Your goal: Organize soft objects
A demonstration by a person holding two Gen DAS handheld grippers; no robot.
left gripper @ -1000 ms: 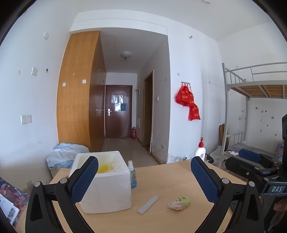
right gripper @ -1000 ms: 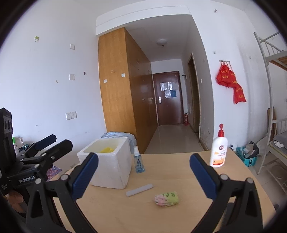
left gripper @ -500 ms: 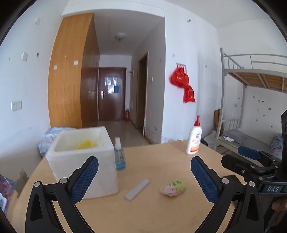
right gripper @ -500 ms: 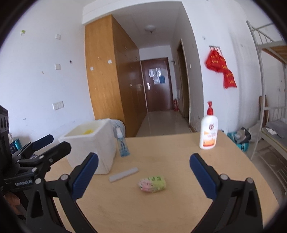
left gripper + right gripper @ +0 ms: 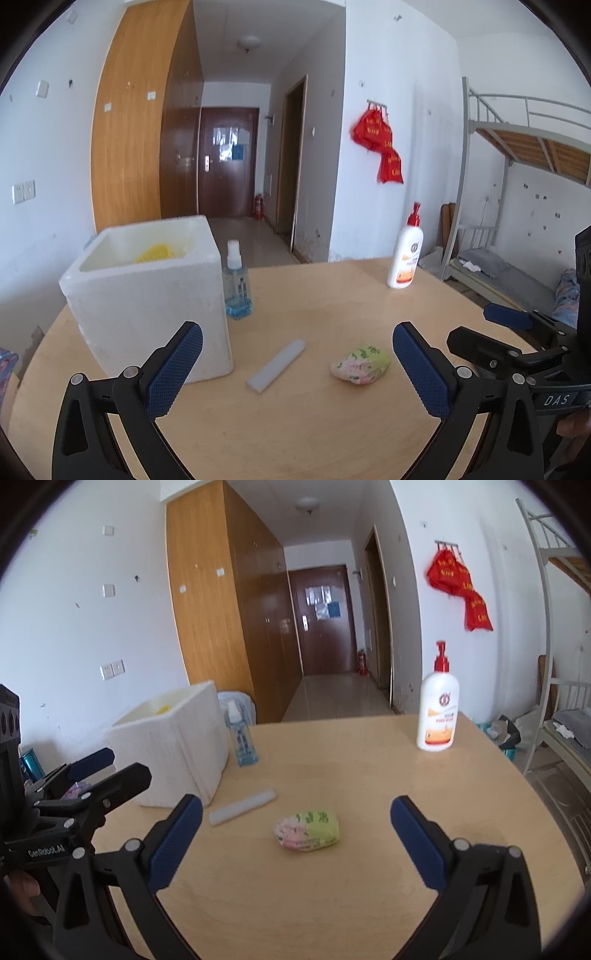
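Observation:
A small soft packet point(image 5: 361, 364) point(image 5: 306, 829), green and pink, lies on the wooden table point(image 5: 332, 295) point(image 5: 369, 775). A white foam box point(image 5: 147, 295) point(image 5: 173, 742) stands at the left with something yellow point(image 5: 157, 252) inside. My left gripper point(image 5: 297, 369) is open above the near table, the packet just ahead between its fingers, nearer the right one. My right gripper point(image 5: 295, 834) is open too, with the packet lying ahead between its fingers. Neither gripper holds anything.
A flat white strip point(image 5: 276, 365) point(image 5: 242, 807) lies between box and packet. A blue spray bottle point(image 5: 236, 284) point(image 5: 242, 738) stands beside the box, a white pump bottle point(image 5: 405, 254) point(image 5: 437, 709) at the far right edge. A bunk bed point(image 5: 517, 184) stands right of the table.
Both grippers have come forward and lower toward the table; the box, strip and packet now appear nearer and larger. Both stay open.

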